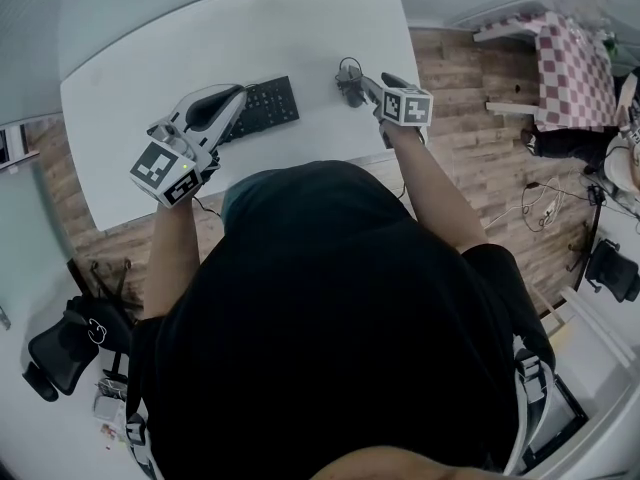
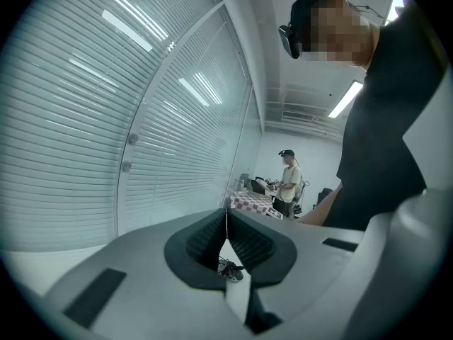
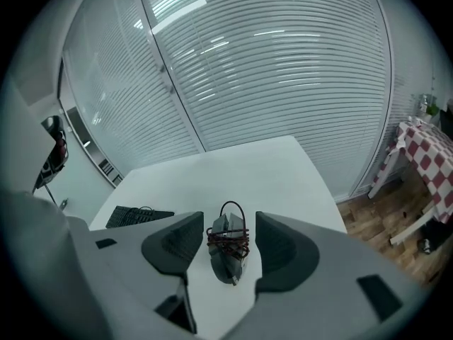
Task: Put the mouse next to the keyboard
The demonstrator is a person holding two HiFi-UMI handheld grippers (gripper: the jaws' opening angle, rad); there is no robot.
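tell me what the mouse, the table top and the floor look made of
Mouse: grey hard plastic, matte, going by its angular moulded panels; its wrapped cord looks dark reddish, perhaps braided.
Table top: smooth white, likely laminate, faint even sheen.
Floor: brown wood or wood-look planks, visible board seams.

The person wears a black short-sleeved shirt [image 1: 340, 318]. The left tongs [image 1: 238, 94] and right tongs [image 1: 351, 86] are pale grey with black pads [image 3: 173, 243], each carrying a black-and-white marker cube [image 1: 165, 173].
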